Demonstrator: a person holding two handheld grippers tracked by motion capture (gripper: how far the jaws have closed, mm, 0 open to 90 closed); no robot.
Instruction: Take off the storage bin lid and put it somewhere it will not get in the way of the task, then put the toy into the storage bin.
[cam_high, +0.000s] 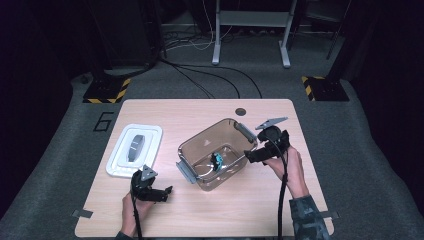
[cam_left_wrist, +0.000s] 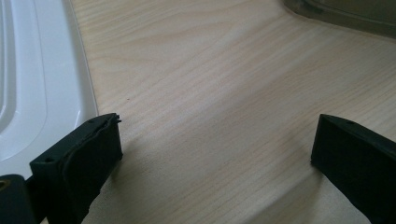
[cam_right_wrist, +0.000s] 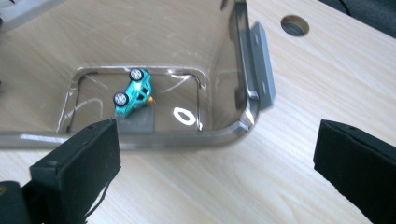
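Observation:
A clear plastic tub with grey handles stands at the middle of the wooden table. On its floor a small teal toy car lies on its side. My right gripper hovers just outside the tub's right rim, jaws wide open and empty. My left gripper rests low over bare wood near the front left, open, nothing between its jaws. The tub's white lid lies flat on the table to the left.
A round cable hole sits in the table's far edge behind the tub. Bare wood runs along the front of the table. Beyond the table are floor cables and stand legs.

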